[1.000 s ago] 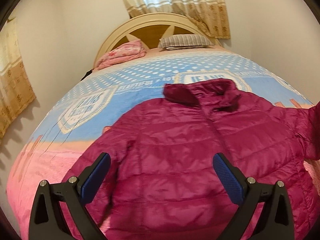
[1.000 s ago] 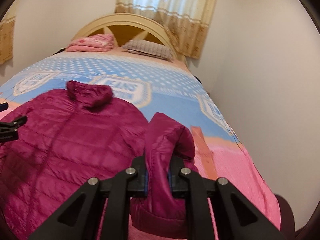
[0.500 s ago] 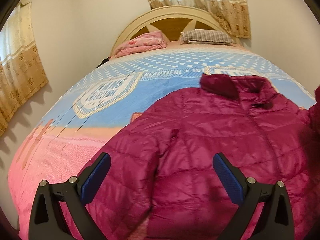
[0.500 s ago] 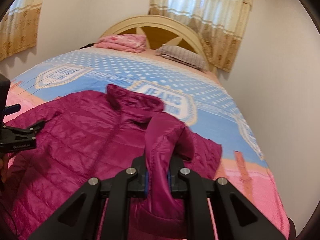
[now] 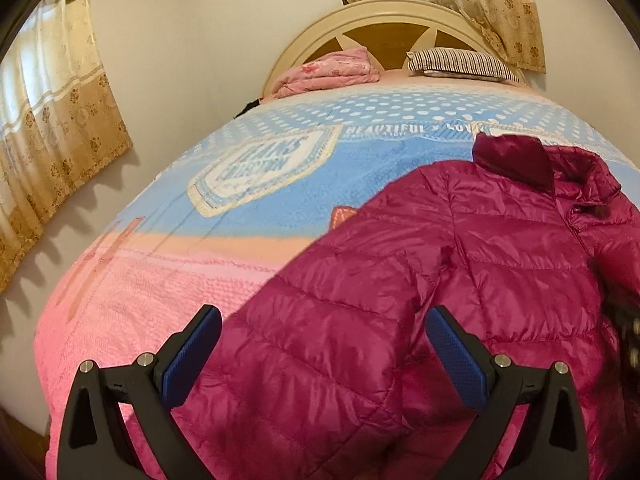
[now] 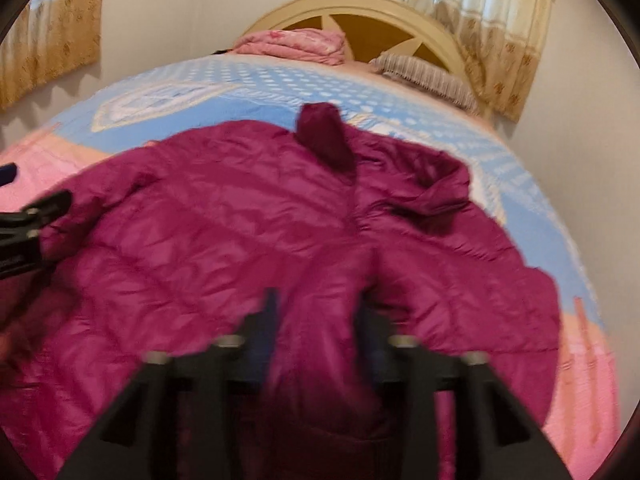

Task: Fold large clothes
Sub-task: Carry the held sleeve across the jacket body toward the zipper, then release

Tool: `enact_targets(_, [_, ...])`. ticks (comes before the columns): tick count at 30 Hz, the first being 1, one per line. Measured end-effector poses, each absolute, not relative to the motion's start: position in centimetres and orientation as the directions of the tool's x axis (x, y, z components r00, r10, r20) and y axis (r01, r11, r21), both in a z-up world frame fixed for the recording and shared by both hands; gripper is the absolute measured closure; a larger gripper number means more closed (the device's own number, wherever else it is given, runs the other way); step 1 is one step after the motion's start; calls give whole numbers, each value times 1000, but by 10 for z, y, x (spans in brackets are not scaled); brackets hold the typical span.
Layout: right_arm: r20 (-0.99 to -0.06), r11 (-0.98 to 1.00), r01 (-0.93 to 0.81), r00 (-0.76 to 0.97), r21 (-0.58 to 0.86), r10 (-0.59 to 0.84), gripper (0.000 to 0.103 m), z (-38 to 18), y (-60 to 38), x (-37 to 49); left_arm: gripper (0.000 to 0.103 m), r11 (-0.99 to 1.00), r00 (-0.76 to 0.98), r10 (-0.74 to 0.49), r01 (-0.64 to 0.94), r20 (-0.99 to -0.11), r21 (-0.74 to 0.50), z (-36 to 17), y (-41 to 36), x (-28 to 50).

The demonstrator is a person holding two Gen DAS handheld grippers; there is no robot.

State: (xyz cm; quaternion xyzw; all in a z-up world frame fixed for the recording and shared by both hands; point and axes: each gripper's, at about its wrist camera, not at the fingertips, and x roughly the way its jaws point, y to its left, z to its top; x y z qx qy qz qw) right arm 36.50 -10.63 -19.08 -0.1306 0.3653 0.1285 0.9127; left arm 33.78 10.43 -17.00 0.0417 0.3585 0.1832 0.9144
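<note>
A magenta quilted puffer jacket [image 5: 460, 264] lies front up on the bed, collar toward the headboard. My left gripper [image 5: 320, 344] is open, its blue pads on either side of the jacket's left sleeve, above it. In the right wrist view the jacket [image 6: 224, 240] fills the middle. My right gripper [image 6: 316, 320] holds the jacket's right sleeve [image 6: 320, 344] between its fingers over the jacket's front; the view is blurred and the jaws look slightly parted. The left gripper shows at that view's left edge [image 6: 28, 224].
The bed has a blue and pink blanket [image 5: 256, 200]. A folded pink quilt [image 5: 332, 70] and a striped pillow [image 5: 460, 64] lie by the cream headboard [image 5: 384, 16]. Curtains [image 5: 52, 120] hang on the left wall. A wall runs close along the bed's right side [image 6: 592, 120].
My left gripper has swung left, from over the jacket's body to over its left sleeve. My right gripper has carried the right sleeve leftward across the jacket's front.
</note>
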Motion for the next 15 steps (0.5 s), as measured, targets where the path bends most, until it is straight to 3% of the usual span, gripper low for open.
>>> enact_targets(6, [-652, 896, -444, 690, -36, 315, 36, -142, -102, 317, 1, 896, 670, 426, -407, -608, 180, -142, 120, 335])
enact_targets(10, [-600, 889, -458, 716, -16, 358, 38, -114, -119, 290, 1, 886, 681, 443, -432, -584, 169, -121, 115, 332])
enact_targets(12, [-589, 906, -421, 741, -36, 321, 48, -109, -134, 288, 1, 899, 705, 418, -409, -573, 153, -113, 102, 331])
enact_targets(13, [-588, 920, -389, 757, -56, 284, 63, -110, -146, 289, 1, 907, 718, 406, -392, -565, 154, -109, 91, 332])
enact_targets(14, [-592, 934, -350, 768, -67, 245, 70, -112, -160, 293, 1, 916, 733, 390, -368, -557, 156, -105, 77, 333])
enact_targets(15, [-605, 950, -304, 769, -64, 205, 71, -116, -177, 300, 1, 927, 747, 369, -341, -553, 158, -103, 61, 336])
